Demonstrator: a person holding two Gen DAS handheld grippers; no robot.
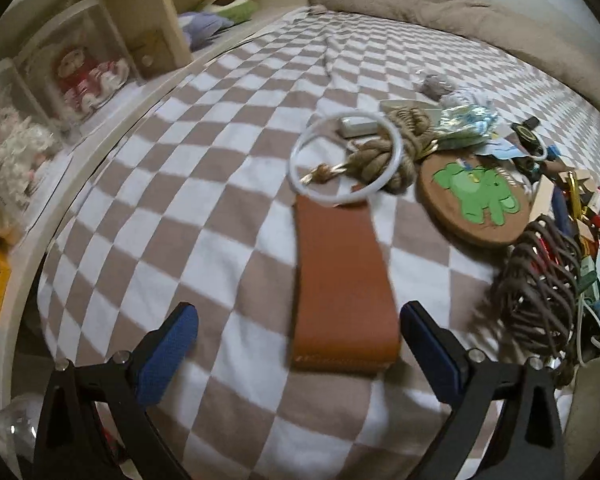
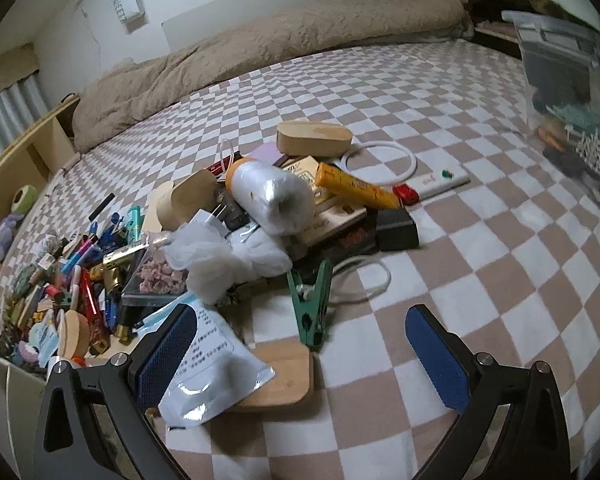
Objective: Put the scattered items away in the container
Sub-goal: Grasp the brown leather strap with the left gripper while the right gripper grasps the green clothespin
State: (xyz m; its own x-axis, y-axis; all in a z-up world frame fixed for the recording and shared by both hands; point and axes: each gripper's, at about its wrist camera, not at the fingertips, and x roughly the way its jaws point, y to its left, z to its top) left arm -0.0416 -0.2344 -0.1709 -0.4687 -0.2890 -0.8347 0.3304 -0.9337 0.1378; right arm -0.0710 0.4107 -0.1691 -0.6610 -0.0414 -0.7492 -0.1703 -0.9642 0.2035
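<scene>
My left gripper (image 1: 299,330) is open just above the near end of a brown leather strap (image 1: 342,280) lying on the checkered bedspread (image 1: 204,184). A white ring (image 1: 300,164), a rope knot (image 1: 384,152) and a round cork board with a green elephant (image 1: 476,200) lie beyond it. My right gripper (image 2: 300,338) is open and empty over a white pouch (image 2: 216,364), a wooden block (image 2: 284,376) and a green clamp (image 2: 312,300). A clear plastic container (image 2: 568,76) with items inside is at the far right.
A heap of pens and small items (image 2: 72,280) lies at the left. A wrapped bottle (image 2: 268,196), a yellow tube (image 2: 356,190), a black box (image 2: 396,228) and a wooden case (image 2: 314,138) sit mid-bed. A beige duvet (image 2: 260,48) lies behind. Shelves with dolls (image 1: 80,76) stand at the left.
</scene>
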